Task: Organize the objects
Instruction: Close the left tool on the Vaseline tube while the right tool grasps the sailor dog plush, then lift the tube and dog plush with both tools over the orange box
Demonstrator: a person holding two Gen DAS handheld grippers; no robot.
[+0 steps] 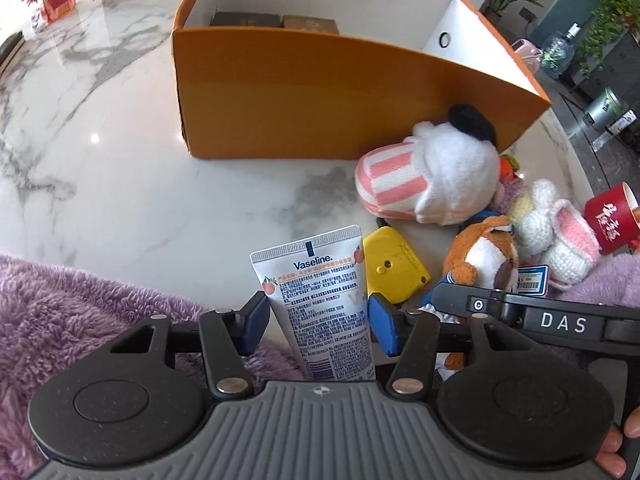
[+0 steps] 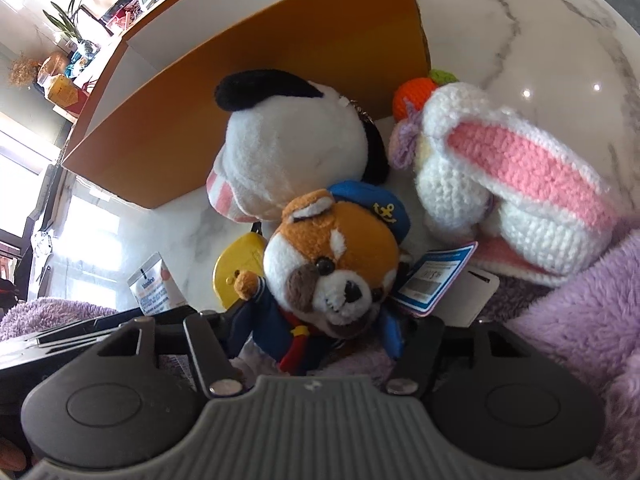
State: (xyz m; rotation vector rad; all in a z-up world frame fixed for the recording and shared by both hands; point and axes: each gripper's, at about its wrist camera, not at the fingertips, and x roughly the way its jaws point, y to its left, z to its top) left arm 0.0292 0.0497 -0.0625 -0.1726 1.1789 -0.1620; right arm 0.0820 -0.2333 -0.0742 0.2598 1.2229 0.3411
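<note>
The left gripper (image 1: 318,322) grips a Vaseline tube (image 1: 320,300) between blue pads. The right gripper (image 2: 316,344) straddles a sailor fox plush (image 2: 332,272); its grip cannot be seen. Both are near the marble table (image 1: 120,184) edge, with an orange box (image 1: 320,96) toward its middle.

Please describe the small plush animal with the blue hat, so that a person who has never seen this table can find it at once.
Find the big orange box on the marble table; a heap of soft toys lies before its front wall. The sailor plush is nearest the viewer, below the white dog plush and left of the crocheted rabbit. It alone has an orange-and-white face, a blue anchor cap and a navy jacket.
</note>
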